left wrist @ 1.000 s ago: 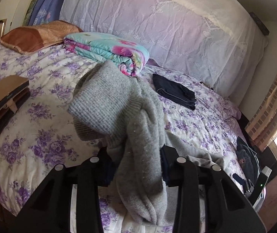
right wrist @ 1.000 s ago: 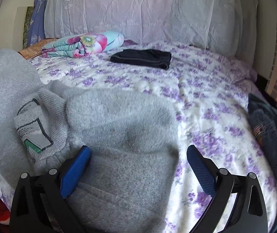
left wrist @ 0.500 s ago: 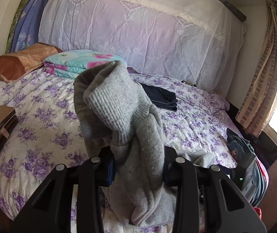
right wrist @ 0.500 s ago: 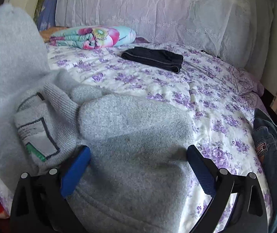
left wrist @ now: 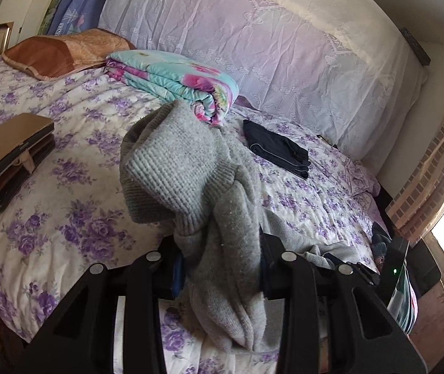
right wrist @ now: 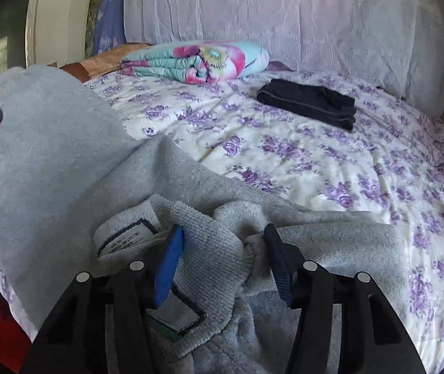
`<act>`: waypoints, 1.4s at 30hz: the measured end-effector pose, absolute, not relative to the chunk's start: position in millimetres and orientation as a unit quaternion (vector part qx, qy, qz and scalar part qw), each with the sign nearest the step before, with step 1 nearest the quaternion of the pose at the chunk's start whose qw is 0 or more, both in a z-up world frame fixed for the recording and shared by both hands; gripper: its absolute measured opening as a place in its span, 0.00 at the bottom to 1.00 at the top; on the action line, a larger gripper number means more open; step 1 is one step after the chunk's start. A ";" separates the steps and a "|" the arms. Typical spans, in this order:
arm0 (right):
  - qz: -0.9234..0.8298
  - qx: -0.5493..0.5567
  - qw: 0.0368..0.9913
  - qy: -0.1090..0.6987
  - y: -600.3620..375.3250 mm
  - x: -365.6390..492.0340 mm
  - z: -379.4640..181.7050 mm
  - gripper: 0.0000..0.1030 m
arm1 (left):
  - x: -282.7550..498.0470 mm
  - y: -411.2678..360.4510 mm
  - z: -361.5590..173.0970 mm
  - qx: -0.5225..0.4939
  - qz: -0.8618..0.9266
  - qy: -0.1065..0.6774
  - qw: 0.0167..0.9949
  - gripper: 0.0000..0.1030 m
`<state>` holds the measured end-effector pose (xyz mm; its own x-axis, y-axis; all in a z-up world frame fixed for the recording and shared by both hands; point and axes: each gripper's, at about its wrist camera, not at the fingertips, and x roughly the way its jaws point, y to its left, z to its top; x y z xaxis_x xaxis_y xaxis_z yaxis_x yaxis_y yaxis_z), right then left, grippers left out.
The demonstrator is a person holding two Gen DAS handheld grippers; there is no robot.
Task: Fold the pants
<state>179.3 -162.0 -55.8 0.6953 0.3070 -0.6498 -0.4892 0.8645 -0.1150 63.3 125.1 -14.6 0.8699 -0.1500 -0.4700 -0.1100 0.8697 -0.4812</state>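
Your right gripper (right wrist: pixel 223 249) has narrowed its jaws: half a second ago they stood wide apart over the flat grey cloth; now they are clenched on a bunched ribbed waistband (right wrist: pixel 209 249) of the grey pants (right wrist: pixel 66 162), with the sewn-in label (right wrist: pixel 125 238) just left of the blue pad. Your left gripper (left wrist: pixel 220 268) remains clamped on a gathered fold of the same pants, the ribbed cuff (left wrist: pixel 175 174) standing above the jaws and the loose end hanging below them. That view has swung back lower toward the bed (left wrist: pixel 75 205).

Judgement: both ends are now secured, so the fold can begin, but the cloth is bunched and likely needs spreading first.

Beyond the jaws, well apart, lie a folded dark garment (right wrist: pixel 309 103) ahead and a rolled floral quilt (right wrist: pixel 197 60) further back. A brown case (left wrist: pixel 10 155) sits far left of your left jaws.
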 end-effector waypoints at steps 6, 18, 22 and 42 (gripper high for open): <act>0.262 -0.077 0.910 0.312 -178.9 171.5 -18.3 0.60 | 60.7 138.9 -25.6 -0.278 -0.010 0.258 0.925 0.33; 0.323 -0.172 0.868 0.337 -86.6 172.3 -22.3 0.67 | 52.3 151.1 -28.1 -0.291 -0.017 0.257 0.921 0.33; 0.242 -0.222 0.883 0.335 -71.3 210.5 -6.2 0.67 | 50.0 152.4 -27.3 -0.296 -0.024 0.255 0.920 0.33; 0.278 -0.224 0.881 0.312 -100.7 174.5 -12.3 0.79 | 40.1 176.8 -53.6 -0.342 -0.022 0.265 0.901 0.43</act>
<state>174.5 -100.7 -12.3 0.6513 0.3499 -0.6734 -0.6294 0.7448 -0.2217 40.1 176.8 -53.6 0.8582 -0.2204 -0.4635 -0.1427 0.7650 -0.6281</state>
